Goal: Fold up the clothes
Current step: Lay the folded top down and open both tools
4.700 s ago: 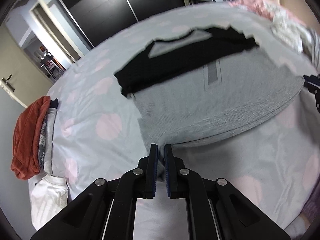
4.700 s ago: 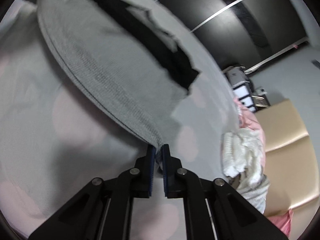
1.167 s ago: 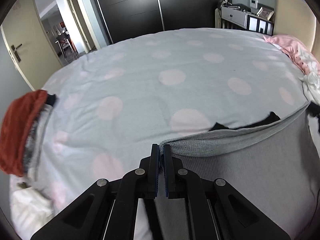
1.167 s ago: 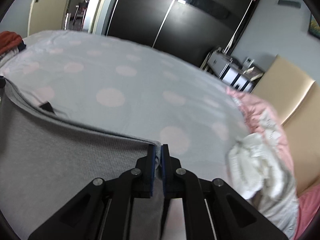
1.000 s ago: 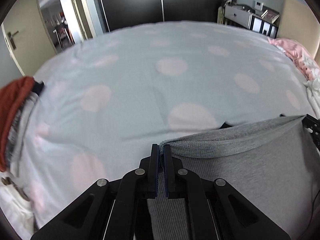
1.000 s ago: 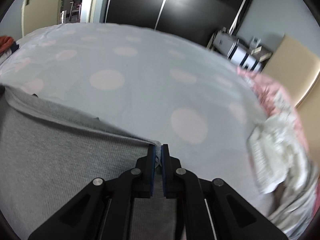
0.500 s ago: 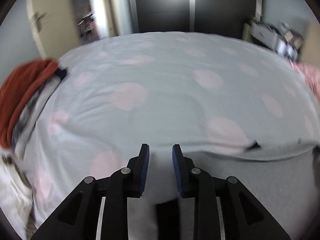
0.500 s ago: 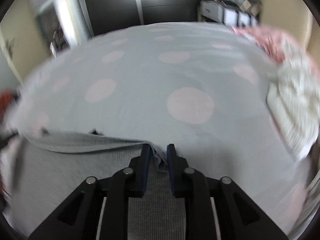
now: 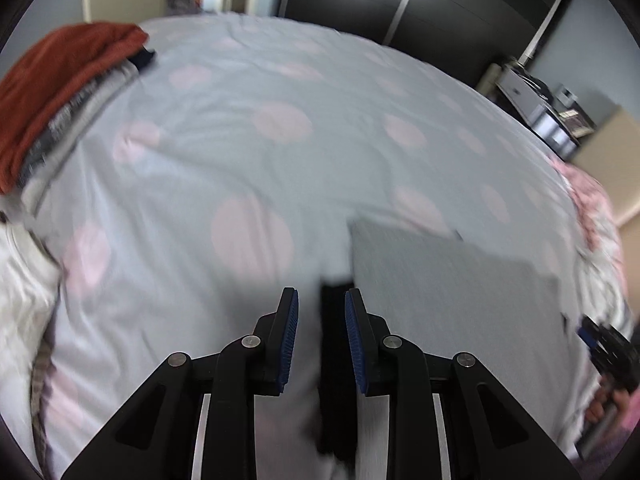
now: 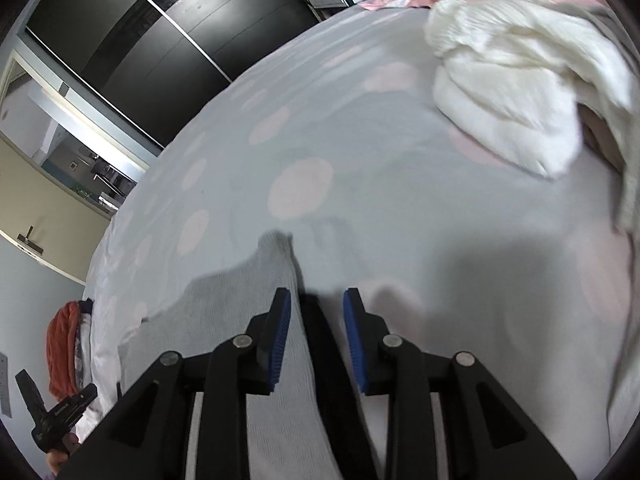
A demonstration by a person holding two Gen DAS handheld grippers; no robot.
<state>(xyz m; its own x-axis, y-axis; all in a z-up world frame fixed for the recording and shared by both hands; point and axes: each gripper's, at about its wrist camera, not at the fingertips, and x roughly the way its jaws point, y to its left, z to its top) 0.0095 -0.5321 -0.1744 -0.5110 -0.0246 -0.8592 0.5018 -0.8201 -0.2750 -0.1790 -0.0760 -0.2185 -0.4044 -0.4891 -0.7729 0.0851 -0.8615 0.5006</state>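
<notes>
The grey garment with a black part lies folded flat on the spotted bed sheet. My left gripper is open and empty above its left edge. In the right wrist view the same grey garment lies under my right gripper, which is open and empty over the garment's right edge, where a black strip shows. The right gripper also shows at the right edge of the left wrist view, and the left gripper at the lower left of the right wrist view.
A stack of folded clothes topped by a rust-red one sits at the bed's left side. A heap of white and pink clothes lies at the right. A dark wardrobe and a doorway stand beyond the bed.
Both grippers have opened and let go of the grey garment, which has dropped flat onto the bed. Both have pulled back and swung outward from it.
</notes>
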